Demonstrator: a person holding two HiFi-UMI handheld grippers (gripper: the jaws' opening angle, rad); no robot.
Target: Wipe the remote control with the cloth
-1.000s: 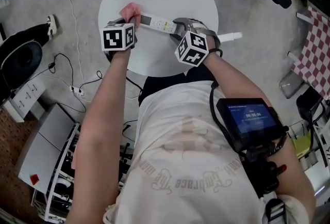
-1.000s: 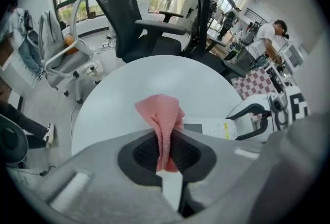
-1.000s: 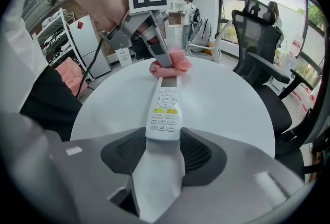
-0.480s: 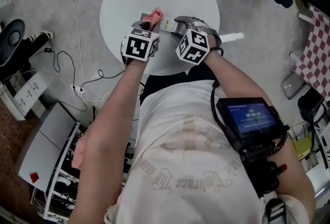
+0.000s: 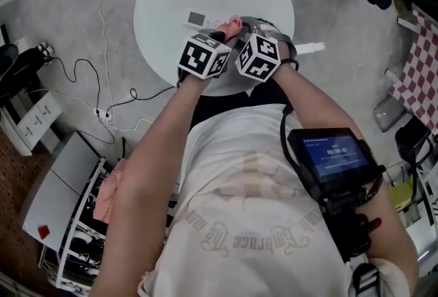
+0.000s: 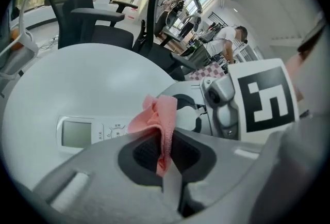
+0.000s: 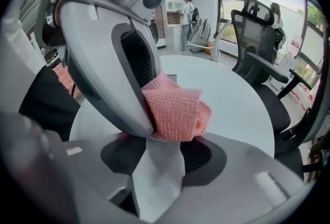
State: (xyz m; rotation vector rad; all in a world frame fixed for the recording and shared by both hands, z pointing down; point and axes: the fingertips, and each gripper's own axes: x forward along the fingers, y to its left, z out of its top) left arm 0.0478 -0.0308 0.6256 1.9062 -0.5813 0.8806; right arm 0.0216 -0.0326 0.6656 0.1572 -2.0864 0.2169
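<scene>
Left gripper [image 6: 165,148] pinches the soft, limp cloth [image 6: 156,114] by a fold; right gripper [image 7: 162,157] clamps one end of the rigid, probably slick remote control [image 6: 82,132].

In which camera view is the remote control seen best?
The left gripper view: the remote control shows its screen and buttons there. The head view shows it small and half hidden. The right gripper view shows only its white end between the jaws.
</scene>
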